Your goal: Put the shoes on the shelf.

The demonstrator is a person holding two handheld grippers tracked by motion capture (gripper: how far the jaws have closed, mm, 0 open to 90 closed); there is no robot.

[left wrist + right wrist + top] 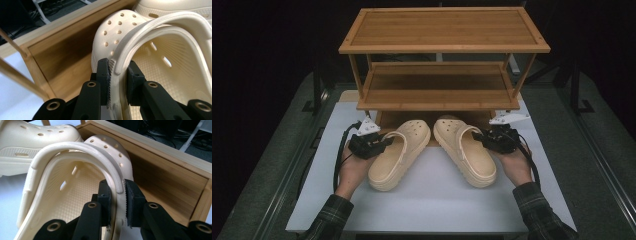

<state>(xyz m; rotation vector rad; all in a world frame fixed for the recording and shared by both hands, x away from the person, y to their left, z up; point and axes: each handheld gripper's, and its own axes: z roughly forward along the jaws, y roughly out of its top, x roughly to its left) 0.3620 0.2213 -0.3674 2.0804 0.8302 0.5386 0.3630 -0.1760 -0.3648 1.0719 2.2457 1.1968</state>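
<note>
Two cream clogs, left clog (398, 152) and right clog (467, 150), each rim clenched in one gripper's jaws: left gripper (379, 142), right gripper (484, 137).

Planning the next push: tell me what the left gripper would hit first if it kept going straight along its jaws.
The left gripper, shut on the left clog's side wall, points toward the right clog; that probably comes first, though depth is unclear.

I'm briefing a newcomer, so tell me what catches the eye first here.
Two cream clogs on the white table: the left clog and right clog, toes toward the bamboo rack behind. The left hand-held gripper and right hand-held gripper each pinch a clog's outer rim.
</note>
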